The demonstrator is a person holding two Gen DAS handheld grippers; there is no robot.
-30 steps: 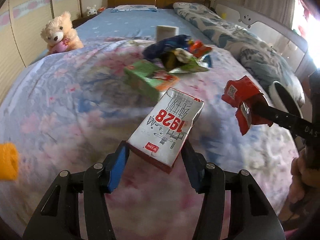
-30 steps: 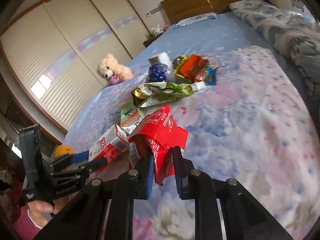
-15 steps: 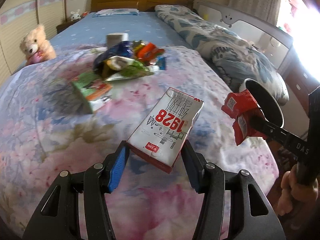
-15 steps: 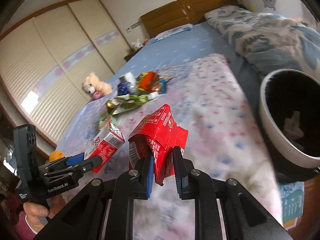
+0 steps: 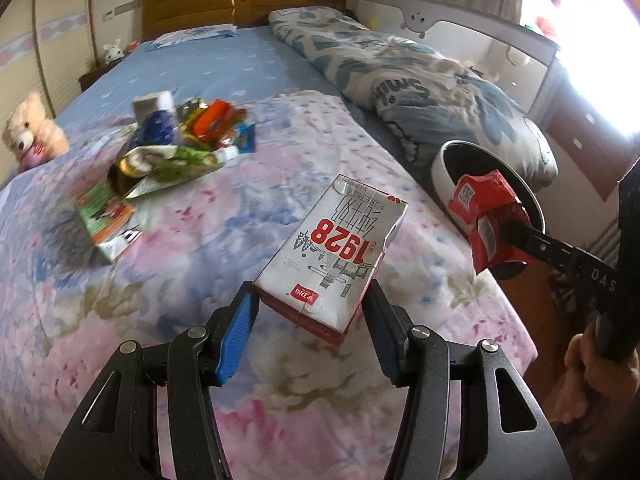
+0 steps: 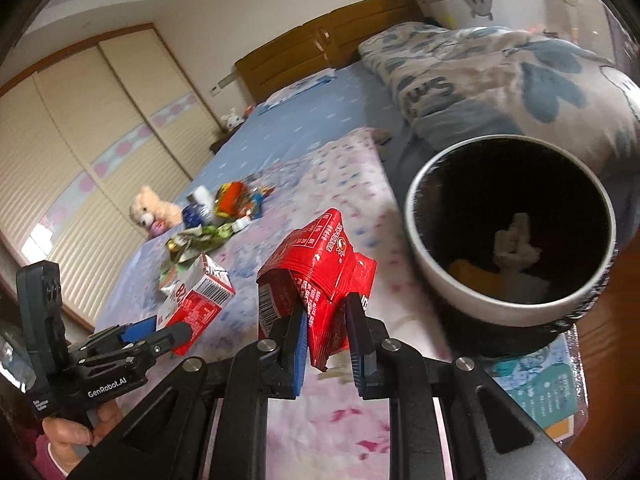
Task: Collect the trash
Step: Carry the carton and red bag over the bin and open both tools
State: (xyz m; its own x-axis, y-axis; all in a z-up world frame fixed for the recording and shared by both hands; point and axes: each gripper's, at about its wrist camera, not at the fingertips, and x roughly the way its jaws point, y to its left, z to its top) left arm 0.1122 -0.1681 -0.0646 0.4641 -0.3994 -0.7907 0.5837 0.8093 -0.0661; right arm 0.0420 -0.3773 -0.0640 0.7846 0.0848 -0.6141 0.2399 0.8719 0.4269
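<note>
Your left claw point(image 5: 310, 312) is clamped on the white and red milk carton point(image 5: 332, 252), holding it tilted in the air above the floral bedspread point(image 5: 192, 248). Your right claw point(image 6: 326, 320) is pinched tight on a crumpled red wrapper point(image 6: 320, 268), just beside the rim of the trash bin point(image 6: 460, 280) at the bed's edge. More wrappers point(image 5: 180, 144) lie heaped farther up the bed, near a teddy bear point(image 5: 28, 132).

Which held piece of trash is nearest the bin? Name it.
The crumpled red wrapper in the right gripper, right beside the bin. The 1928 milk carton in the left gripper hangs farther back over the bedspread.
</note>
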